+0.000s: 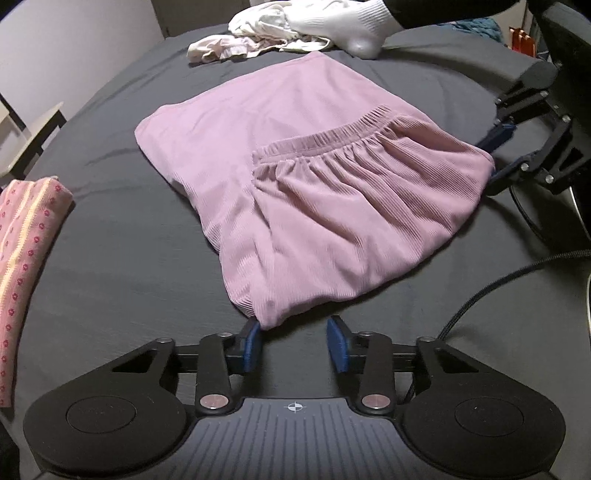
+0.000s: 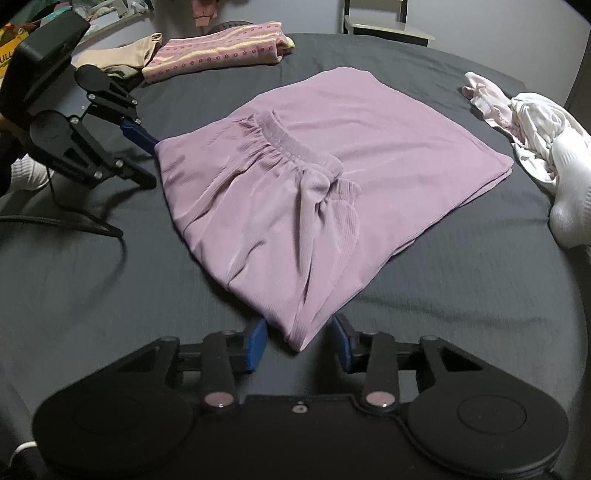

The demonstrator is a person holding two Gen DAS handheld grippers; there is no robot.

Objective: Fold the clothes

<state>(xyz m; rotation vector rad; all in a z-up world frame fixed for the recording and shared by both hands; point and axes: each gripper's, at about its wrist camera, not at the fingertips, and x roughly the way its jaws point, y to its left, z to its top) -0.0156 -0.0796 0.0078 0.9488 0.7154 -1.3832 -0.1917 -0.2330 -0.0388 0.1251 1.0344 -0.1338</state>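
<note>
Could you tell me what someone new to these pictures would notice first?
The mauve garment dominates, folded in the middle of the dark sheet, elastic waistband on top. Both tongs, left and right, stand open at two of its corners. A pink patterned folded piece lies at one edge, a white heap at another.

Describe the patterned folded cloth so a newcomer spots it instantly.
On the dark grey bed cover, look past the big lilac shorts to the far edge. The folded cloth lies there beside a beige garment; it alone has pink fabric with cream stripes and small red dots.
</note>
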